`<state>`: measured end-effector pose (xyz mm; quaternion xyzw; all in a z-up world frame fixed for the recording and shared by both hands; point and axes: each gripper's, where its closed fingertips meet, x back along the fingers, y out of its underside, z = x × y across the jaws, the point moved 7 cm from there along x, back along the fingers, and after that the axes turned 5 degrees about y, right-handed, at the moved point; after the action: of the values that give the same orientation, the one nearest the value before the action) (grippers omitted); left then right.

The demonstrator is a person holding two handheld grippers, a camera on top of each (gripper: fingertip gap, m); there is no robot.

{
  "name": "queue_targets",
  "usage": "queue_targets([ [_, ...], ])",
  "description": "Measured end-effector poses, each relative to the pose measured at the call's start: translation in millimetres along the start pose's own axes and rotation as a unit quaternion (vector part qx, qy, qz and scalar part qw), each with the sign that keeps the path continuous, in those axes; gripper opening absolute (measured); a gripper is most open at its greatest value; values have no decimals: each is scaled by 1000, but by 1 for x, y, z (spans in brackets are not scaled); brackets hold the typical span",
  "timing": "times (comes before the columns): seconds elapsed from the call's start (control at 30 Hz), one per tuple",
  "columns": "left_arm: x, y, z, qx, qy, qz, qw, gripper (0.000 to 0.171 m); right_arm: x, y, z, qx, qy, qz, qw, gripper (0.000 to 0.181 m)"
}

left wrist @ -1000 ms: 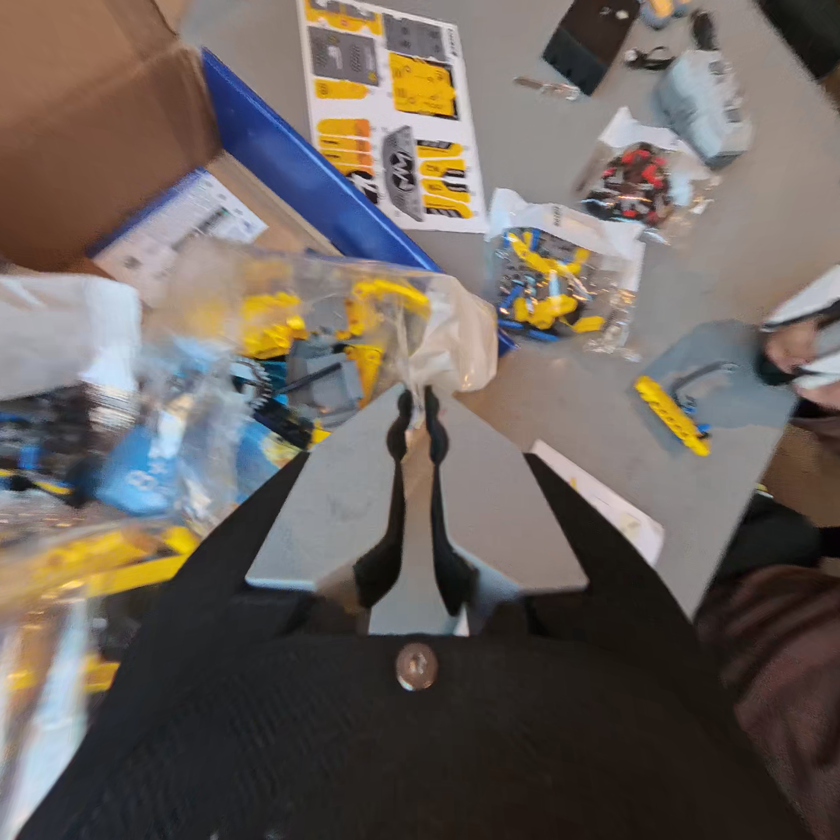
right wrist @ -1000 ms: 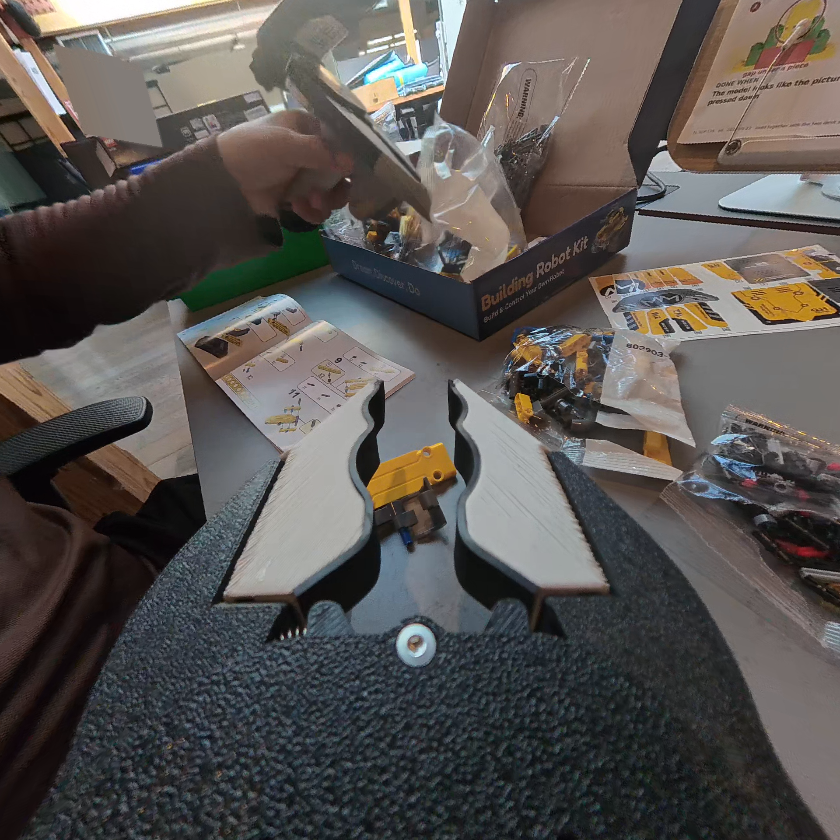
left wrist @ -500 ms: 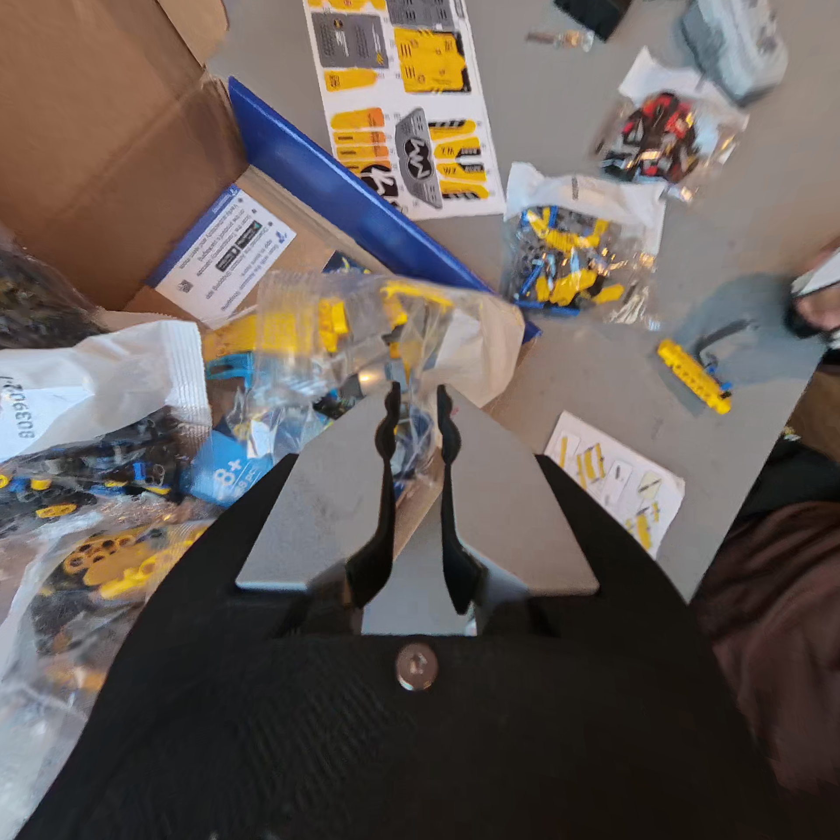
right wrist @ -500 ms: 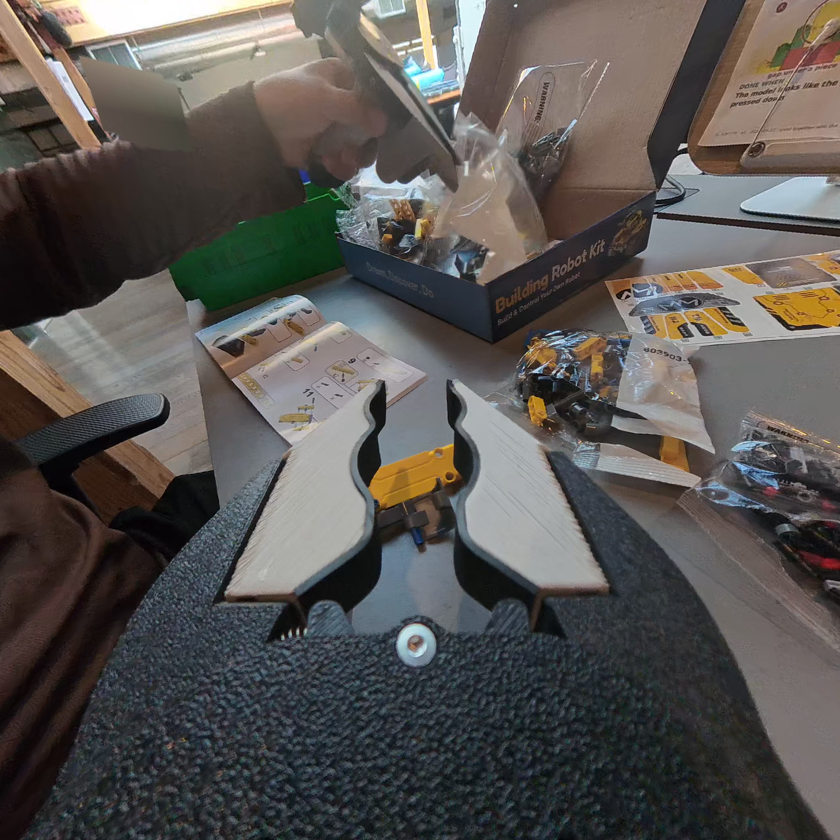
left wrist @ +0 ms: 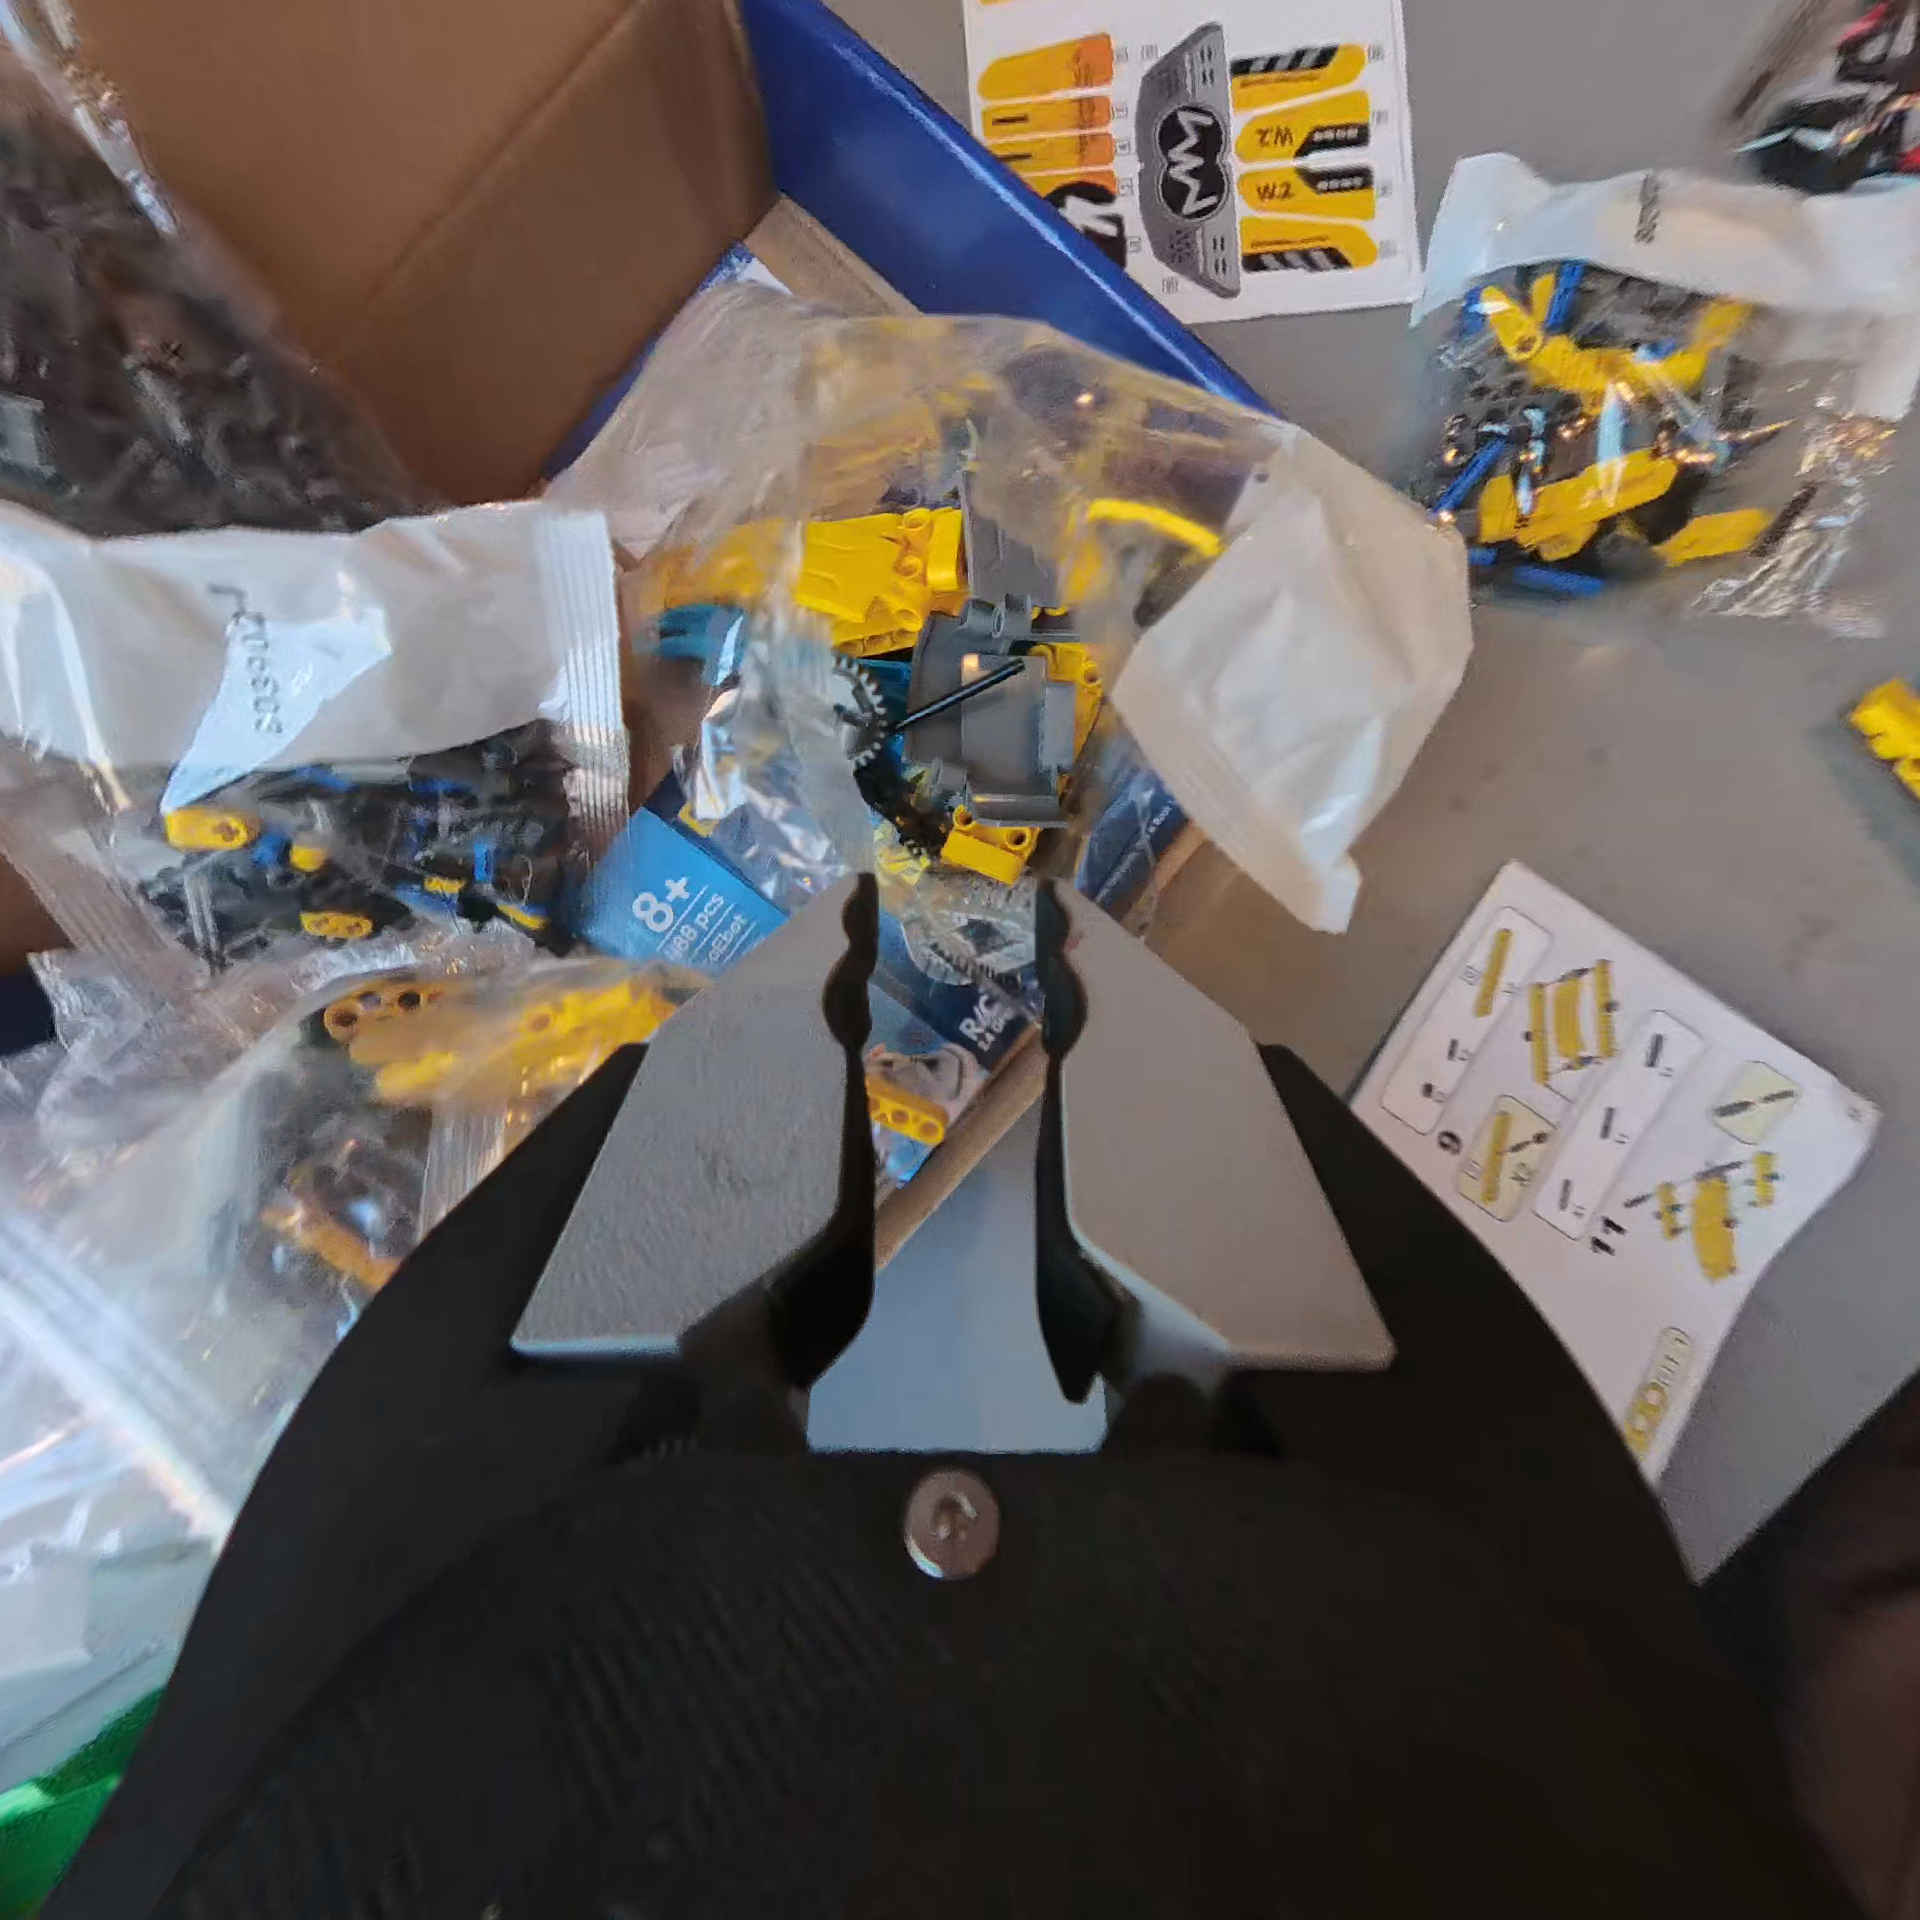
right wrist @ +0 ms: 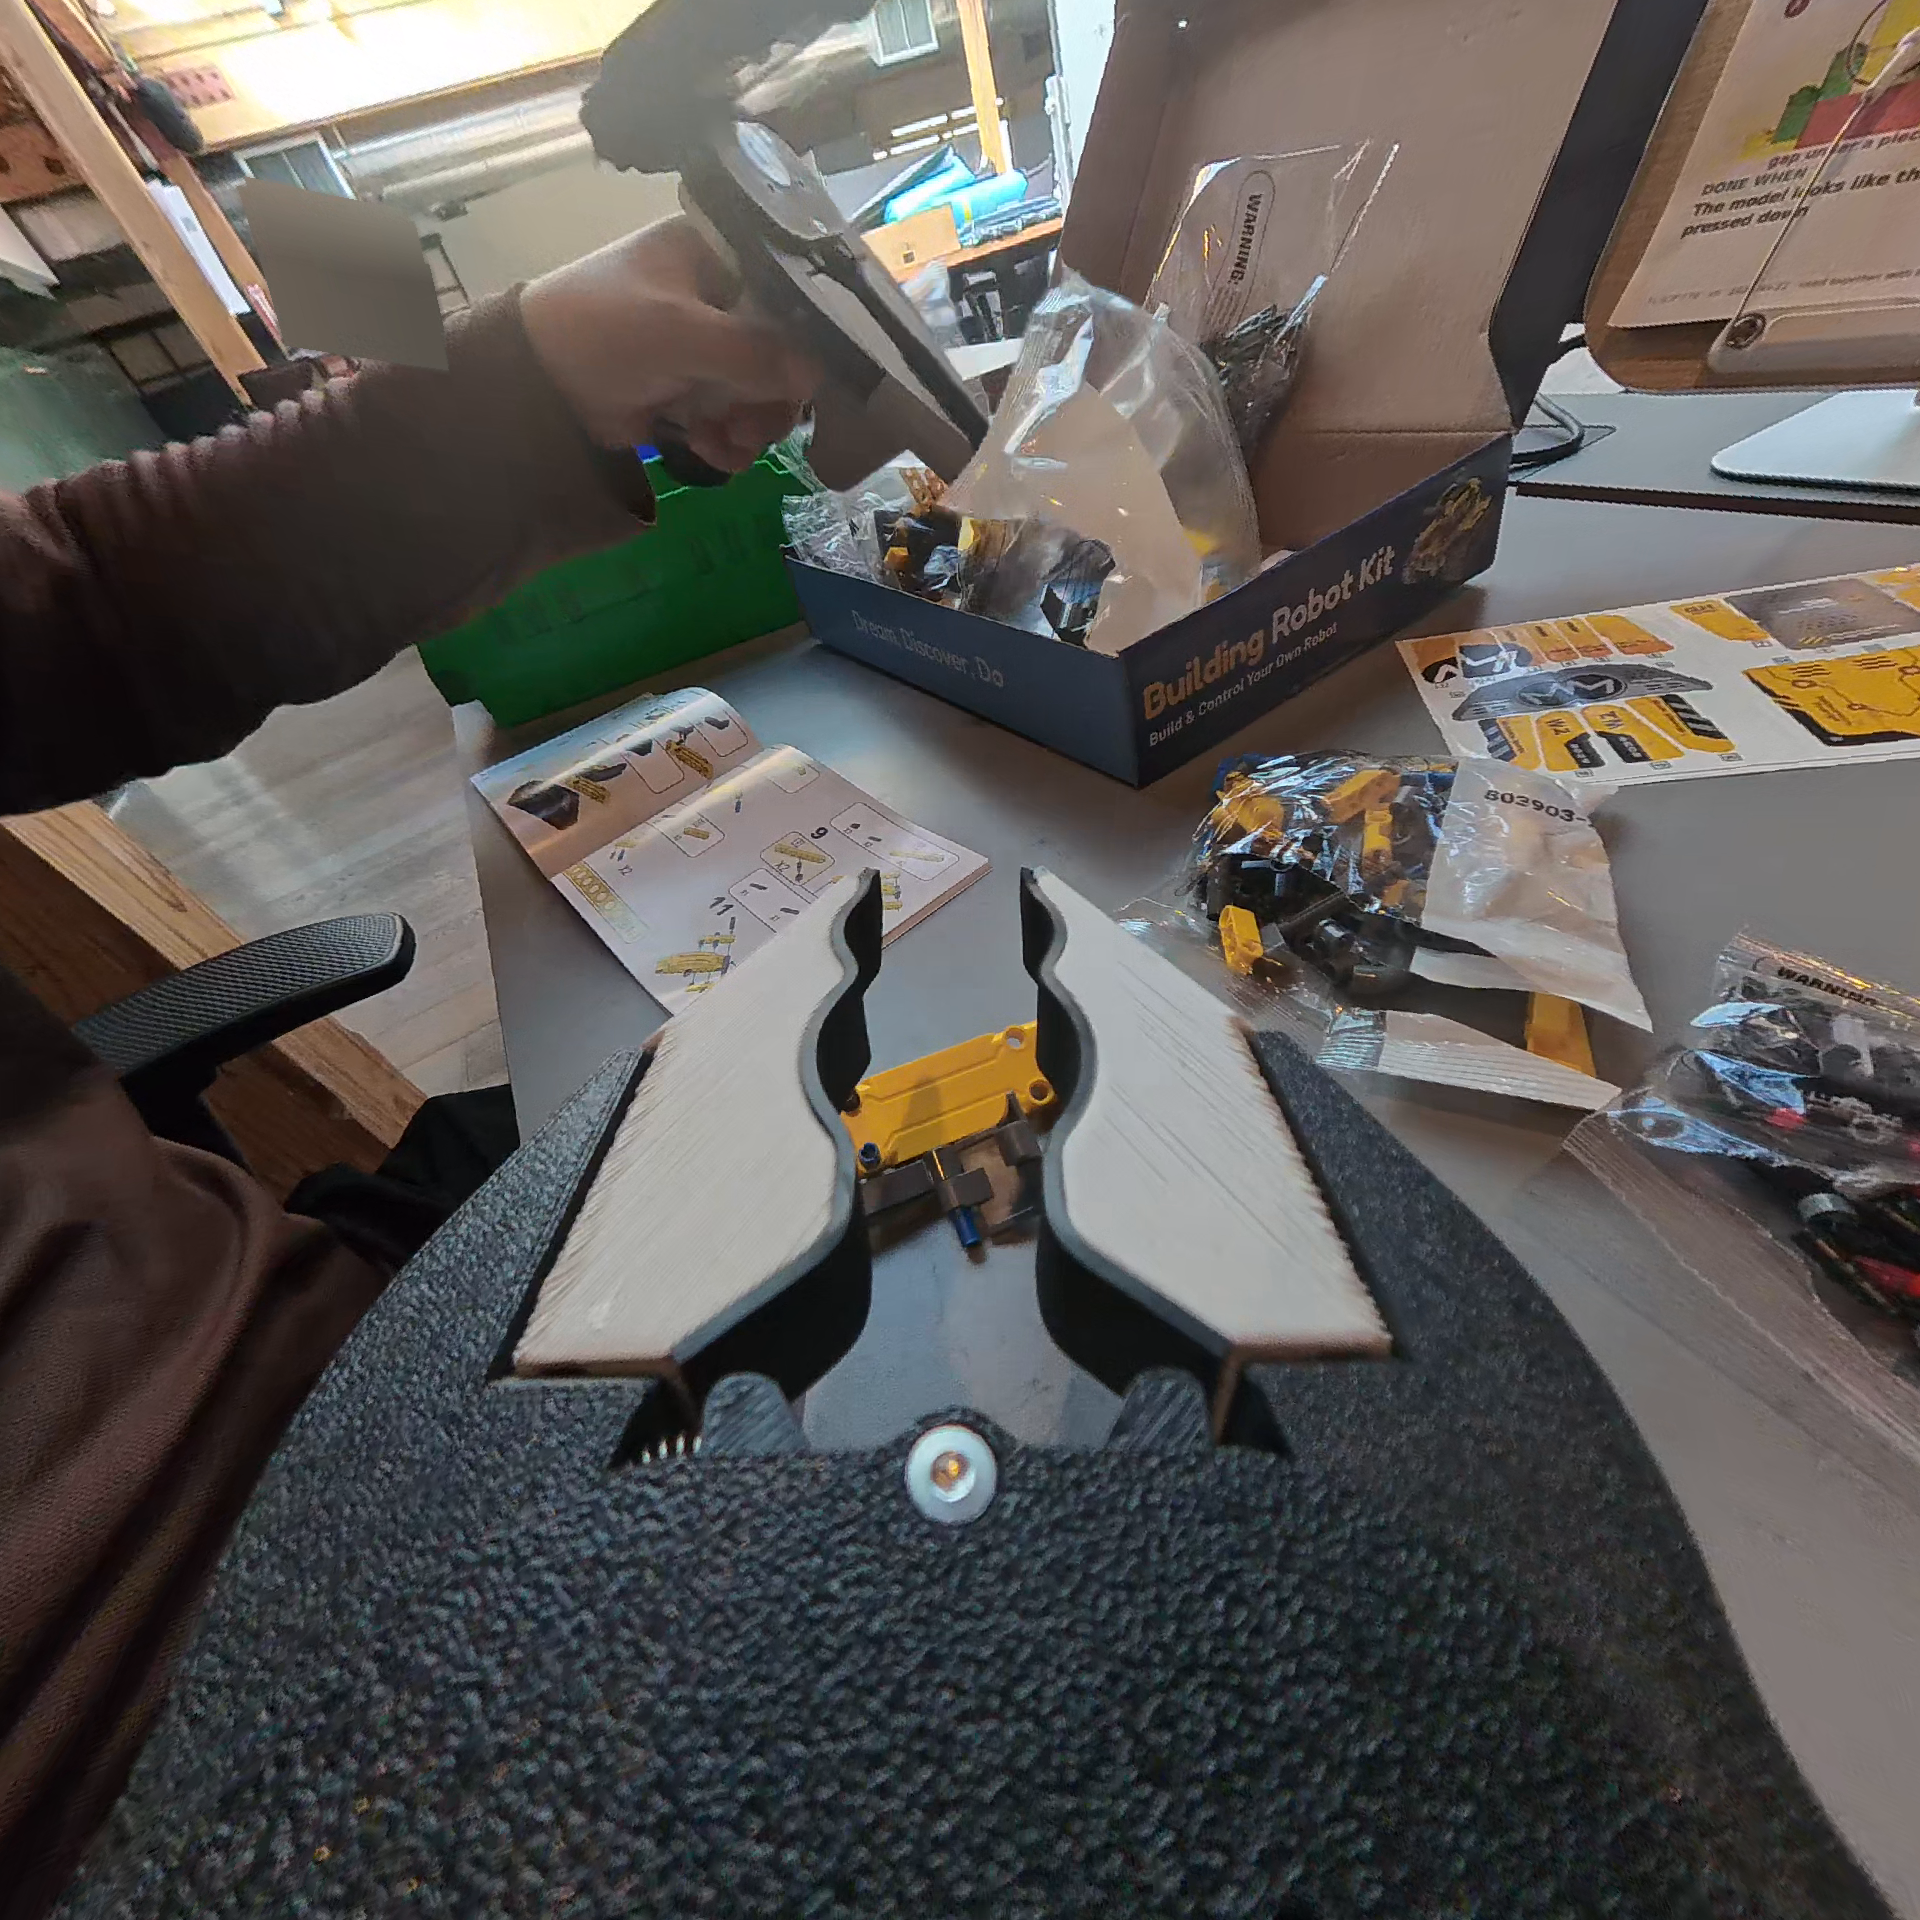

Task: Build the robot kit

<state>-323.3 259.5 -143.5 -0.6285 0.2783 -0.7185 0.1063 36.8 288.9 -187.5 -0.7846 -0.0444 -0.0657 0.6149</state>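
My left gripper (left wrist: 951, 894) is open above the open blue cardboard box (left wrist: 935, 177). Its tips are at the lower edge of a clear bag of yellow and grey parts (left wrist: 987, 582) that rests on other bags in the box. The right wrist view shows that gripper (right wrist: 935, 426) in a person's hand over the box (right wrist: 1247, 665), tips against the bag (right wrist: 1101, 457). My right gripper (right wrist: 951, 894) is open low over the grey table. A small yellow and grey brick assembly (right wrist: 945, 1091) lies between its fingers, untouched.
The box also holds another bag with a white header (left wrist: 312, 727). On the table are a sticker sheet (right wrist: 1662, 686), a bag of yellow and blue parts (right wrist: 1403, 873), a bag of black and red parts (right wrist: 1818, 1122) and an open instruction booklet (right wrist: 727, 831). A green bin (right wrist: 623, 613) stands behind; a chair armrest (right wrist: 249, 977) is left.
My left gripper was shut on the clear bag and has opened, moving lower over the box; the bag now rests there. My right gripper has barely moved.
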Motion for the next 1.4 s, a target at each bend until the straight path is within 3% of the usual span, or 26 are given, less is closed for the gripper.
queue_targets([
  [0.1,-22,-3,2,-58,-40,-49,996,19,0,0,0,1,1,1,1000,27],
  [0.23,-33,-6,14,-82,-35,-88,992,22,1,0,-1,-1,-2,4,1000,27],
  [0.4,-1,-18,31,-78,-2,-29,997,20,1,0,-2,-3,-9,4,1000,27],
  [0.47,2,-17,27,-68,5,-31,997,20,1,0,-2,-5,-12,4,1000,26],
  [0.73,-53,-1,5,-132,-19,-149,980,25,1,0,-4,-12,-17,8,1000,26],
  [0.87,-66,-2,4,-161,-1,-186,969,35,1,0,-5,-9,-16,6,1000,26],
  [1.03,-78,2,-6,-198,-26,-226,953,32,1,0,-4,-13,-18,6,1000,27],
  [1.23,-80,0,-5,-206,-26,-218,953,29,1,0,-4,-14,-21,6,1000,27],
  [1.4,-71,-4,-5,-227,-47,-214,949,11,1,0,-4,-14,-22,8,1000,26],
])
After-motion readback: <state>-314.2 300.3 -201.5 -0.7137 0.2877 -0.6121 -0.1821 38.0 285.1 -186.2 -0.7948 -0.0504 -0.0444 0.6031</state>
